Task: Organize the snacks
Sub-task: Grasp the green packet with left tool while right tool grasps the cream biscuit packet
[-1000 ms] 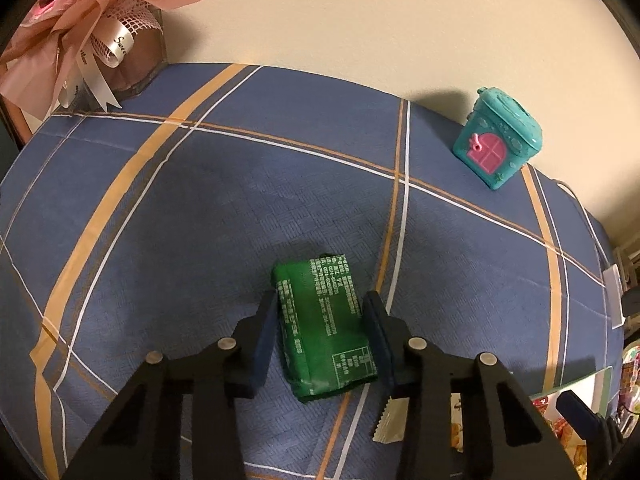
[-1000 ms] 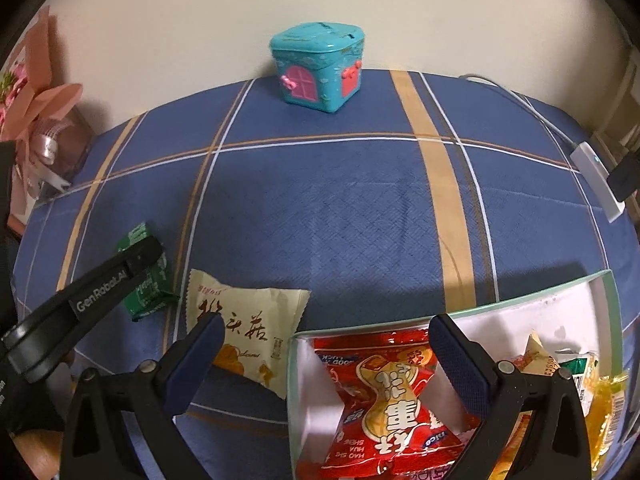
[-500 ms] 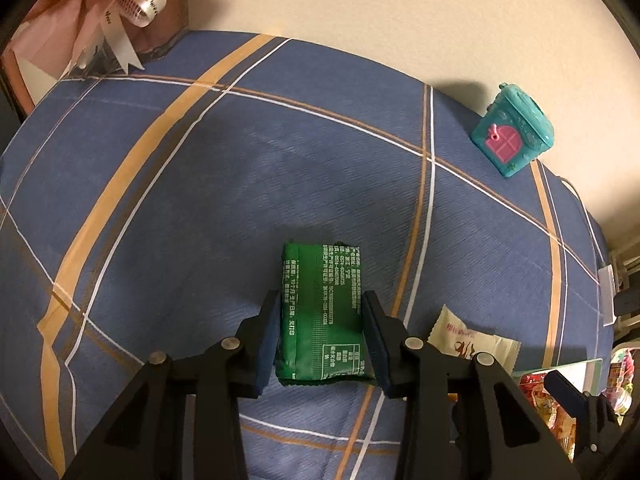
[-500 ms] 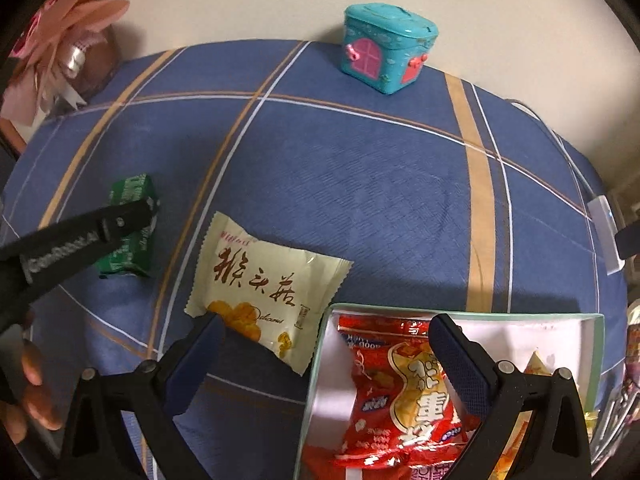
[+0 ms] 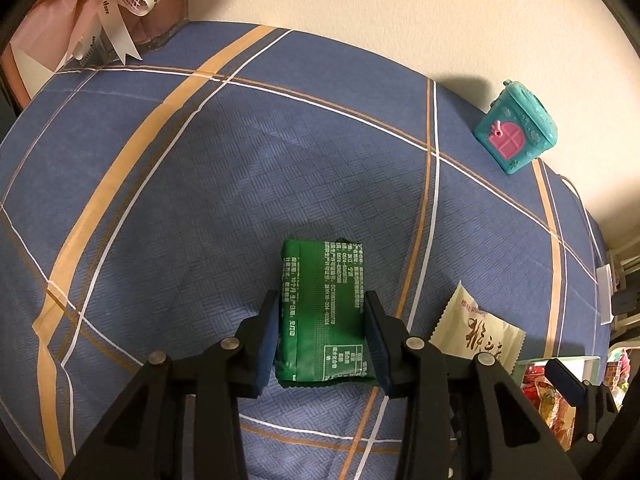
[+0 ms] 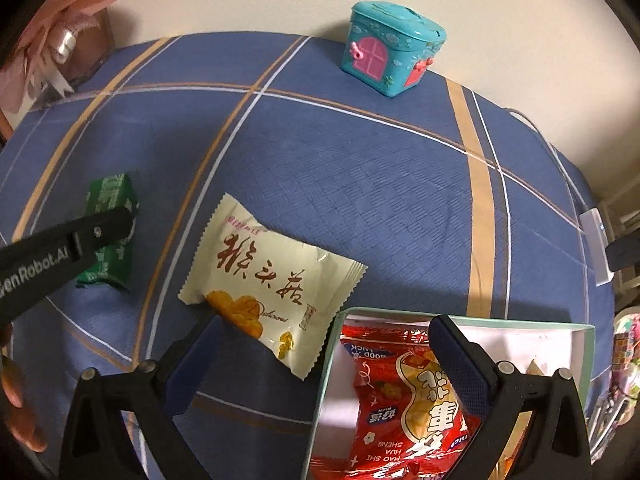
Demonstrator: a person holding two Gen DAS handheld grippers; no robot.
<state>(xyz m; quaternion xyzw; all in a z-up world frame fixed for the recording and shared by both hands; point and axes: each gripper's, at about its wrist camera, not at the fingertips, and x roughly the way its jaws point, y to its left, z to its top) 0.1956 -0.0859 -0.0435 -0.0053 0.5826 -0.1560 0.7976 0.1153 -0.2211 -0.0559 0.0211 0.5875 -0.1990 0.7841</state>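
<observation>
Two grippers hang over the blue checked cloth (image 5: 192, 184). The left gripper (image 5: 322, 332) pinches the green snack pack (image 5: 320, 312) by its sides, low on the cloth. The right gripper (image 6: 324, 356) is spread wide with nothing in it, above the cream snack bag (image 6: 268, 272) and the box (image 6: 576, 330) holding a red snack bag (image 6: 404, 396).
</observation>
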